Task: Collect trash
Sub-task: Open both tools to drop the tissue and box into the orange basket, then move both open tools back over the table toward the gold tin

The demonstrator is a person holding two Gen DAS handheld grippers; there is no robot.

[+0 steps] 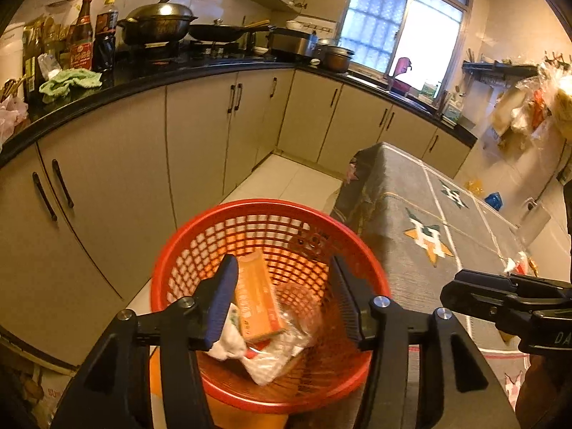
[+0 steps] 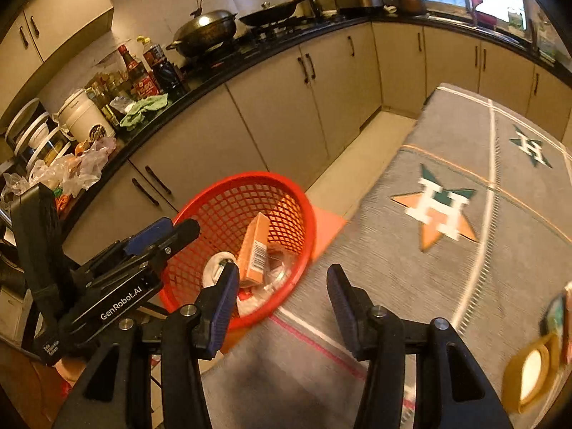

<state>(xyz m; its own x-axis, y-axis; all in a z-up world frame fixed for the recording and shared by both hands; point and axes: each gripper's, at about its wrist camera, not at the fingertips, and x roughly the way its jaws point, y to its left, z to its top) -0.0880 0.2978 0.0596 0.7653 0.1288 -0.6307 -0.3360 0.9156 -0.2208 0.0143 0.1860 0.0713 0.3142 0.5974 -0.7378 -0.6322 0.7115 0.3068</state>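
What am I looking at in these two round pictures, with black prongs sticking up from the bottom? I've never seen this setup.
There is no robot here. A person holds a two-finger gripper in each hand, and a fisheye camera on each looks forward along its fingers, hence the round, bent pictures. One picture comes from the left gripper, the other from the right gripper. Both stand open and hold nothing. The left one hangs over a red mesh basket, which already contains an orange carton and crumpled white wrappers. The right one hangs above a table with a grey patterned cloth, beside the basket. A yellowish item at the right edge is too blurred to identify.
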